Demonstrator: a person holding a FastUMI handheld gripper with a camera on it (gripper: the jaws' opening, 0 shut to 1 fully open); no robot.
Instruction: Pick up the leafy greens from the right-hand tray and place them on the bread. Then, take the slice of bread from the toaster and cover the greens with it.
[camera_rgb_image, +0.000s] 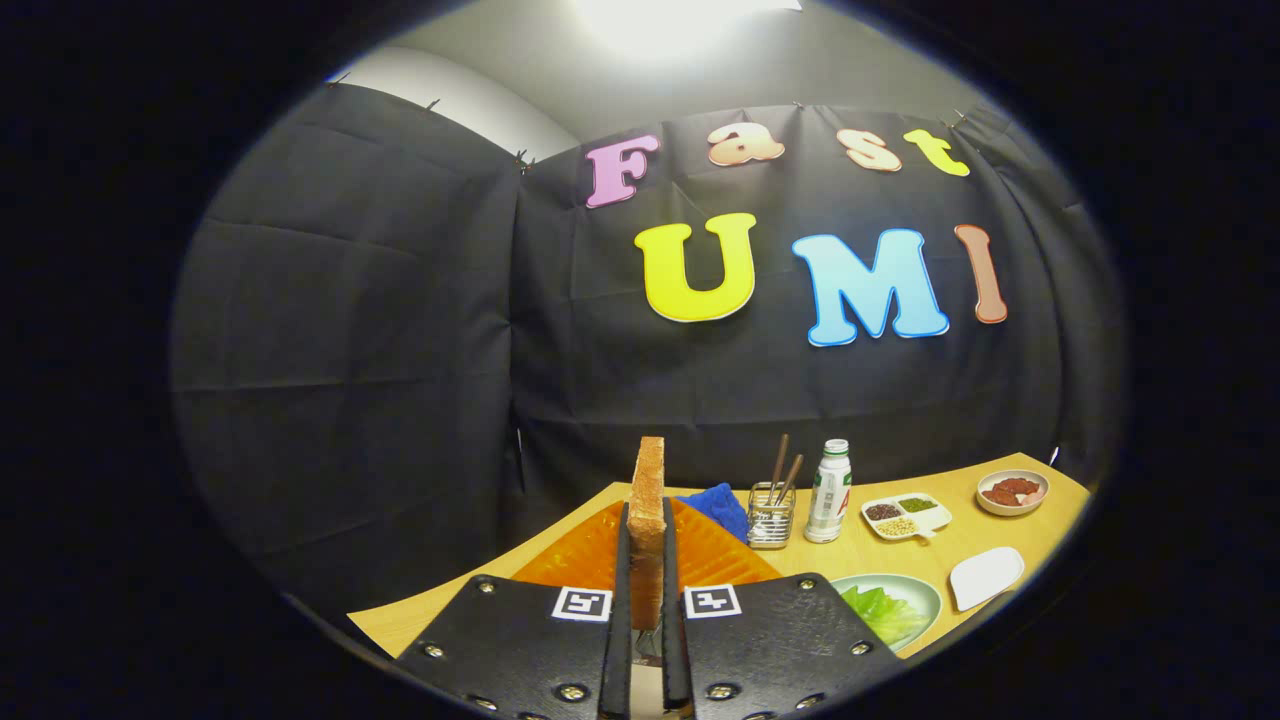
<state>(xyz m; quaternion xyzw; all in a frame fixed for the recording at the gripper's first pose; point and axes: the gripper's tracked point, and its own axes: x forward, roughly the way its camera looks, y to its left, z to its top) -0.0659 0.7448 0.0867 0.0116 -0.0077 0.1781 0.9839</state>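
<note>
A blown-out ceiling light (660, 25) glares from above; fisheye distortion bends the edges, and focus stays sharp.

No words or numbers can be made out on the things here
The gripper (647, 512), its fingers pressed on both faces of the upright bread slice (651, 475), carries two square black-and-white coded tags, the left marker (581, 603) and the right marker (711, 601), one on each side of the bread; they are block patterns, not letters or digits. The white bottle (829, 492) beyond the fingers, just beside the wire holder (771, 515), wears a label with green and red print, too small to tell
</note>
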